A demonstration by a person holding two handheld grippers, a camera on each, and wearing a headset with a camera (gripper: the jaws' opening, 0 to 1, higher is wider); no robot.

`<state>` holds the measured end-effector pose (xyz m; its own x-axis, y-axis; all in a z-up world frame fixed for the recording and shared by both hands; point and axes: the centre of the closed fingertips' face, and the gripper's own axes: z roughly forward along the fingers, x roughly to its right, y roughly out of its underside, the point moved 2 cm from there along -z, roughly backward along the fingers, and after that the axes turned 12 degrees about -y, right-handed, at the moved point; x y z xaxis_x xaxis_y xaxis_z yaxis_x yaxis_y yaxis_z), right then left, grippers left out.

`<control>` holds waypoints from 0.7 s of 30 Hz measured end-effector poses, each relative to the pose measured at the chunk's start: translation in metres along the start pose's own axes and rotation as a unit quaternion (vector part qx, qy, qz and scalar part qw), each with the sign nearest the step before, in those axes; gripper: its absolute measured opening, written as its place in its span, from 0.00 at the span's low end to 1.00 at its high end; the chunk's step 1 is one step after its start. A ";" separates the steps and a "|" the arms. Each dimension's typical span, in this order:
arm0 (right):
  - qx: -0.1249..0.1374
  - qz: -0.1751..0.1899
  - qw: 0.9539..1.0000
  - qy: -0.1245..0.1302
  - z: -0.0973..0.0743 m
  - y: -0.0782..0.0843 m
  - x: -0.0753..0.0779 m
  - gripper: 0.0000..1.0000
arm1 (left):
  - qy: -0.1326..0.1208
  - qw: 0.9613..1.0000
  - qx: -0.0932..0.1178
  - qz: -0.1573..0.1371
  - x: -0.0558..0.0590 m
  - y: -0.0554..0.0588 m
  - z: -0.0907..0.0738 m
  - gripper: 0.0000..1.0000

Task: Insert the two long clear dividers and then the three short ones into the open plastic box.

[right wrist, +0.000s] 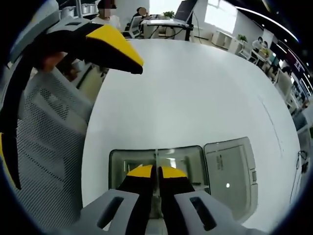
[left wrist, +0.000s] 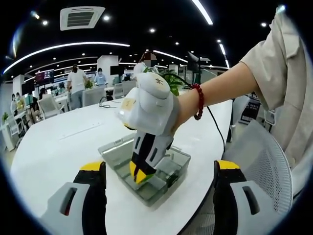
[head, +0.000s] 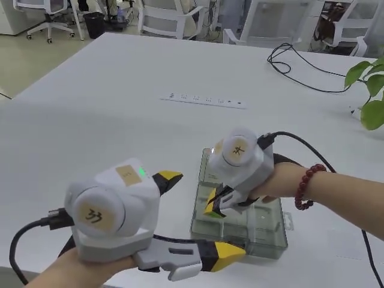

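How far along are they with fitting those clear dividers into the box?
Done: the plastic box lies open on the table, its lid folded flat beside it. In hand: the right gripper is shut on a thin clear divider, held on edge inside the box. The left gripper is open and holds nothing. Left: how many dividers are already seated is too hard to tell through the clear plastic.

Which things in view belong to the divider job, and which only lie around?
For the job: plastic box, clear divider in the shut right gripper, open left gripper.
Lying about: power strip, black cable, plant, office chairs.
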<state>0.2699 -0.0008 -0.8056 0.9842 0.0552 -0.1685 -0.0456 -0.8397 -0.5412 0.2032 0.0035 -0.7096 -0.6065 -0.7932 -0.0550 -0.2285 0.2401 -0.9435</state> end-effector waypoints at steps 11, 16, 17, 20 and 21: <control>0.036 0.004 0.999 -0.003 -0.011 0.001 -0.010 0.19 | -0.001 1.000 -0.003 0.001 0.001 0.002 -0.001 0.93; 0.057 0.009 0.998 0.001 -0.020 -0.001 -0.013 0.25 | -0.001 1.000 -0.003 -0.003 0.002 0.001 -0.001 0.94; 0.064 0.010 0.998 0.000 -0.023 -0.002 -0.014 0.26 | -0.001 1.000 -0.004 -0.005 0.001 0.002 -0.001 0.94; 0.075 0.015 0.997 0.000 -0.029 -0.002 -0.016 0.30 | -0.002 1.000 -0.007 -0.008 0.001 0.003 -0.001 0.95; 0.077 0.016 0.997 0.000 -0.030 -0.002 -0.017 0.31 | -0.001 1.000 -0.007 -0.009 0.001 0.003 -0.001 0.95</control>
<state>0.2583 -0.0162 -0.7764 0.9818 0.0303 -0.1874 -0.1020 -0.7484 -0.6553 0.2014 0.0040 -0.7127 -0.6005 -0.7987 -0.0396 -0.2499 0.2344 -0.9395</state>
